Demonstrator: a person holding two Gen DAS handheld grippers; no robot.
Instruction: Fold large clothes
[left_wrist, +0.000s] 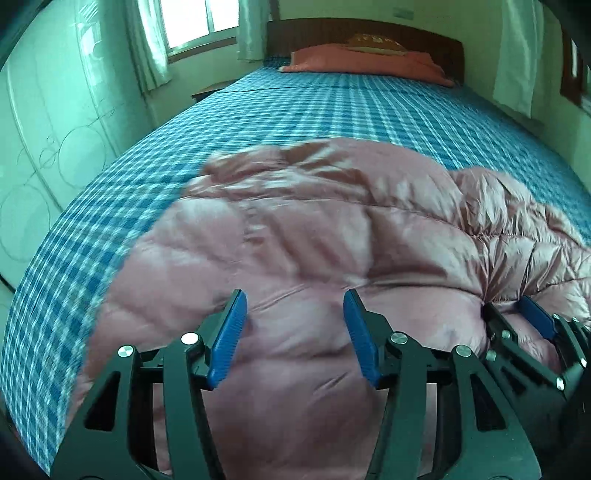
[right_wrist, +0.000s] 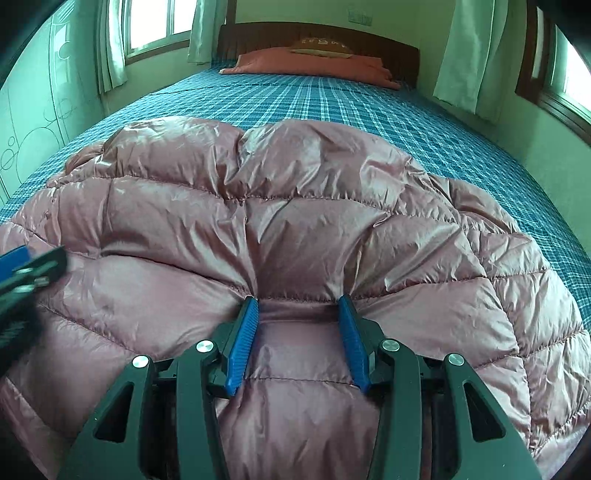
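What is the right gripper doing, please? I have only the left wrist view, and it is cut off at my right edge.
Observer: The right gripper is shut on a ridge of the pink puffer jacket, and the fabric puckers outward from both fingertips.
Operator: Thank you. Where on the jacket is that pinch?
Observer: It sits right on a stitched quilting seam that runs across between the tips.
Operator: Is the gap behind the tips free?
Observer: No, jacket fabric fills it between the blue pads.
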